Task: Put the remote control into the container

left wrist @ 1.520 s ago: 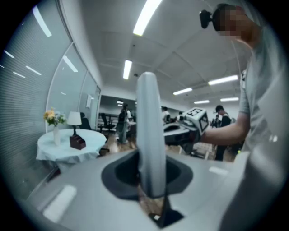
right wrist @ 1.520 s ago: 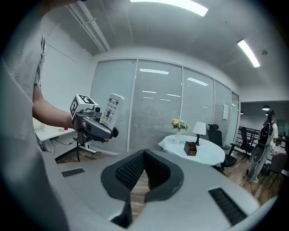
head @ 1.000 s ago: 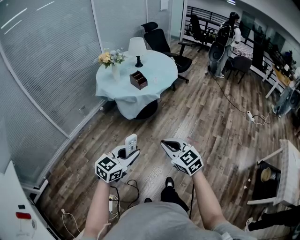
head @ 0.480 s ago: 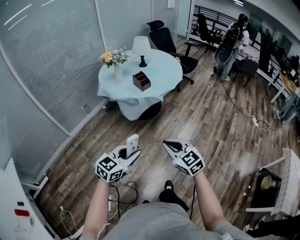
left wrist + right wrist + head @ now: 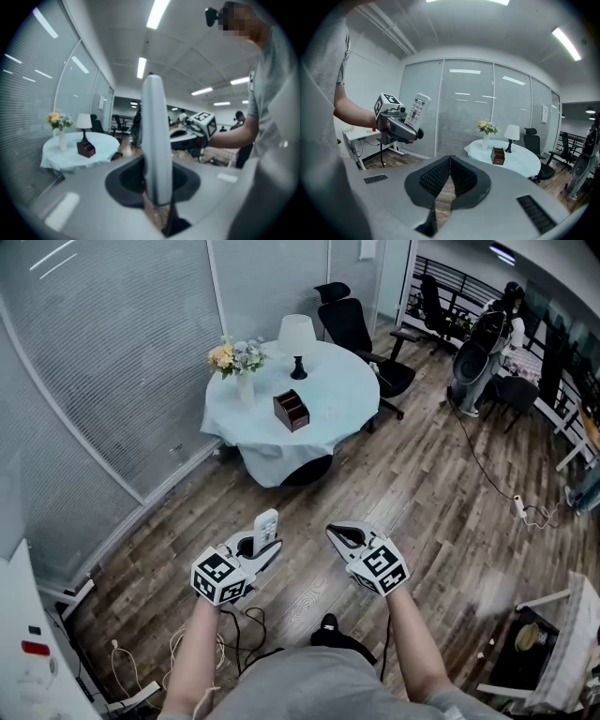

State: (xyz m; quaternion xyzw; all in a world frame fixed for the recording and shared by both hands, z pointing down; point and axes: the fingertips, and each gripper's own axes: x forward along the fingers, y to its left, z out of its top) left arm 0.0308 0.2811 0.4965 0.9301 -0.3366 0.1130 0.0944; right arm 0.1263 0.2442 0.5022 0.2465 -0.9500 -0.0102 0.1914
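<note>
My left gripper (image 5: pixel 262 542) is shut on a white remote control (image 5: pixel 265 524), which stands upright between the jaws. In the left gripper view the remote control (image 5: pixel 156 140) fills the middle, edge-on. My right gripper (image 5: pixel 339 534) is shut with nothing in it; its pads meet in the right gripper view (image 5: pixel 450 169), which also shows the remote control (image 5: pixel 416 109) in the other gripper. The container, a small brown wooden box (image 5: pixel 292 411), sits on the round table (image 5: pixel 328 427) far ahead. The same box (image 5: pixel 86 148) (image 5: pixel 498 156) shows in both gripper views.
A vase of flowers (image 5: pixel 241 364) and a white lamp (image 5: pixel 296 338) stand on the table. Black office chairs (image 5: pixel 361 329) sit behind it. A glass wall with blinds (image 5: pixel 103 371) runs along the left. Cables (image 5: pixel 239 624) lie on the wood floor by my feet. A person (image 5: pixel 502 334) stands far right.
The view has shifted: the table and its objects now sit slightly further right and lower in the head view. Both grippers keep their pose and grip.
</note>
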